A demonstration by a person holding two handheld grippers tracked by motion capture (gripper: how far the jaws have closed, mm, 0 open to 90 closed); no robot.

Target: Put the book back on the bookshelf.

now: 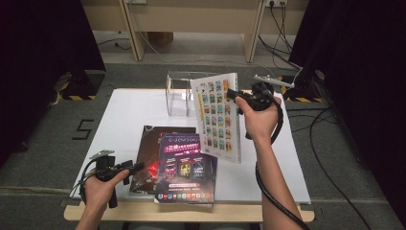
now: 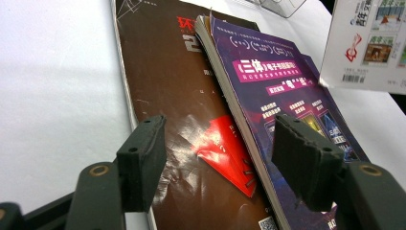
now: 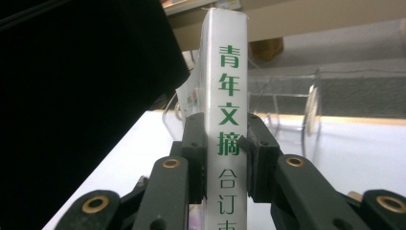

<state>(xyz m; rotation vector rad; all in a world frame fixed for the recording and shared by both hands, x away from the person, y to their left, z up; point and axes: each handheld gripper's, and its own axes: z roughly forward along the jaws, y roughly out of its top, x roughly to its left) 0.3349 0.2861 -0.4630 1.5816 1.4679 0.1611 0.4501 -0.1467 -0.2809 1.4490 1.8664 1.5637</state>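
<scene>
**White book lifted in my right tongs, left tongs idle by the stack**

Nearest me, my left gripper (image 1: 136,167) sits low at the table's front left corner, jaws apart with nothing between them. The left gripper view looks through that gap at a brown-covered magazine (image 2: 177,110) lying flat, with a purple-covered magazine (image 2: 287,91) stacked on its right half.

Farther out, my right gripper (image 1: 233,93) is clamped on the white book (image 1: 218,115), holding it upright in the air above the table, past the stack. Its cover carries a grid of small coloured pictures. From above I see only that cover; the right gripper view adds the spine (image 3: 229,120), white with green characters running down it, pads pressing on both sides. The left gripper view catches the book's lower corner with what looks like a barcode, too small to be sure.

Behind the book stands a clear plastic holder (image 1: 178,93) on the white table (image 1: 124,120). Beyond: grey carpet, a wooden bench frame, black curtains either side, cables on the floor at right.
</scene>
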